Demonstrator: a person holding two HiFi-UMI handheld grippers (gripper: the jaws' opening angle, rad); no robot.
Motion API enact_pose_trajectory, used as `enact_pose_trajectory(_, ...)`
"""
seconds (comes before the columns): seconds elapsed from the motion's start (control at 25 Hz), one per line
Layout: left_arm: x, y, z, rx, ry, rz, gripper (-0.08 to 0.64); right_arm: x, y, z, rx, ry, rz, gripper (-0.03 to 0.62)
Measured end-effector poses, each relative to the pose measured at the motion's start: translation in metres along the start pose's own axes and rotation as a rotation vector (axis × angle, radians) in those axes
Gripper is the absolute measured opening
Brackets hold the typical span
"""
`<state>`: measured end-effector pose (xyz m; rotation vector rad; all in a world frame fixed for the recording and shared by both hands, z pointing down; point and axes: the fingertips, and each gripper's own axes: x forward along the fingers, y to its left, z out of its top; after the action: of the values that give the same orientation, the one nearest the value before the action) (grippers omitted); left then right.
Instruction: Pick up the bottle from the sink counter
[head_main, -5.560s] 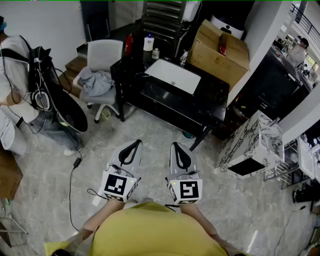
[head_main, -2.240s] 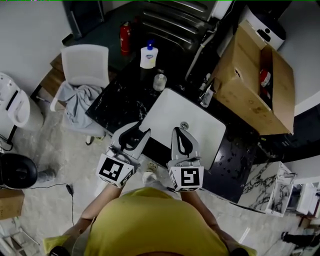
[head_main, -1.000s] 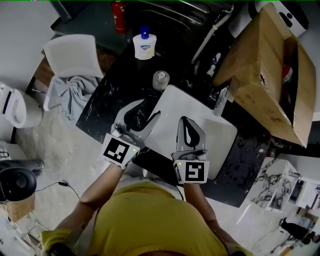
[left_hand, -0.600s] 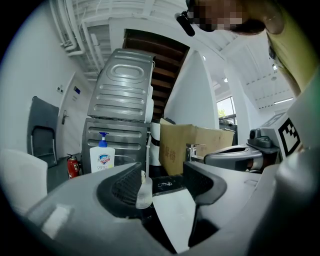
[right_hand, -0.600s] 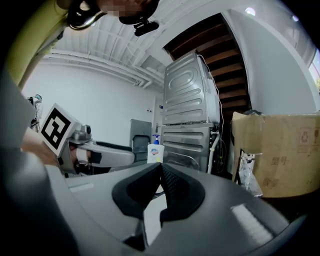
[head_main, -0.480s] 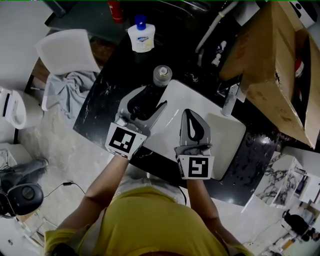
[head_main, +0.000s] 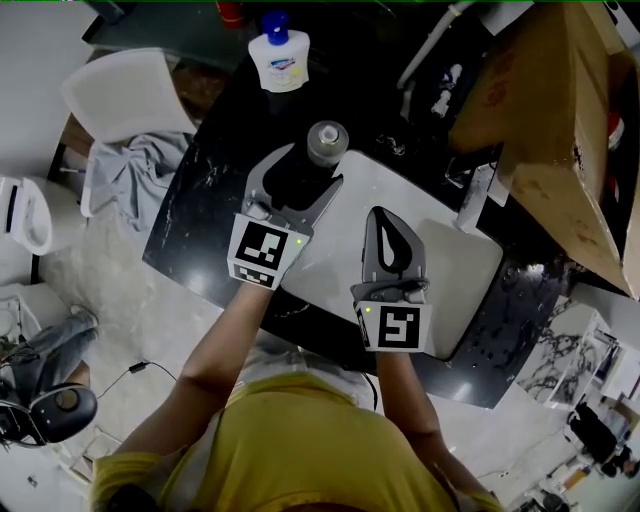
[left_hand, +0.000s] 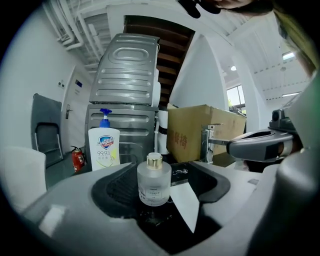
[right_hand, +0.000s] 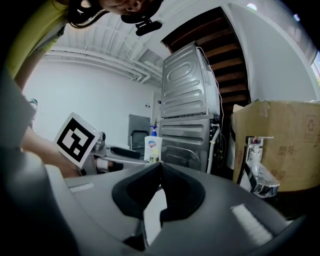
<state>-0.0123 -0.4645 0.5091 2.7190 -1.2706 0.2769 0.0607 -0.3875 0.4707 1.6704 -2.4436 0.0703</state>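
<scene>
A small frosted glass bottle (head_main: 326, 143) with a metal cap stands upright on the black sink counter (head_main: 215, 190), just off the white basin's far left corner. My left gripper (head_main: 310, 166) reaches toward it, its jaws opening. In the left gripper view the bottle (left_hand: 153, 181) stands at the mouth of the left gripper (left_hand: 161, 186), and neither pad touches it. My right gripper (head_main: 385, 216) hovers over the white basin (head_main: 450, 270), shut and empty. In its own view the right gripper (right_hand: 160, 167) has its tips together.
A white soap pump bottle (head_main: 280, 55) stands at the counter's far edge. A chrome faucet (head_main: 478, 195) sits behind the basin, and an open cardboard box (head_main: 560, 120) lies to the right. A white chair (head_main: 125, 100) with grey cloth stands left of the counter.
My left gripper has moved forward to the glass bottle and its jaws have spread wider. The right gripper has drifted forward over the basin, still shut. The view has closed in on the counter.
</scene>
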Motion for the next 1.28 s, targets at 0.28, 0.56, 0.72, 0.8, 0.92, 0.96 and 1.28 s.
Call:
enact_pose_trajectory(0.28, 0.028, 0.009, -0.016, 0.009, 0.061, 0.009, 0.353, 0.006, -0.004, -0.007, 0.008, 0.017, -0.01, 0.002)
enact_pose_trajectory(0.56, 0.048, 0.014, -0.028, 0.009, 0.108, 0.005, 0.362, 0.008, -0.011, -0.016, 0.002, 0.038, -0.02, 0.002)
enact_pose_trajectory(0.72, 0.055, 0.016, -0.032, 0.01, 0.128, 0.003, 0.36, 0.009, -0.015, -0.02, 0.01, 0.048, -0.027, 0.002)
enact_pose_trajectory(0.8, 0.058, 0.015, -0.033, 0.014, 0.136, -0.004, 0.36, 0.01, -0.016, -0.022, 0.013, 0.055, -0.028, 0.001)
enact_pose_trajectory(0.92, 0.063, 0.014, -0.033, 0.014, 0.147, -0.021, 0.36, 0.015, -0.014, -0.013, 0.031, 0.032, -0.023, 0.002)
enact_pose_trajectory(0.96, 0.064, 0.014, -0.033, 0.01, 0.148, -0.025, 0.36, 0.015, -0.014, -0.012, 0.029, 0.031, -0.021, 0.002)
enact_pose_trajectory(1.28, 0.064, 0.016, -0.033, 0.005, 0.146, -0.017, 0.337, 0.014, -0.011, -0.005, 0.027, 0.014, -0.012, 0.002)
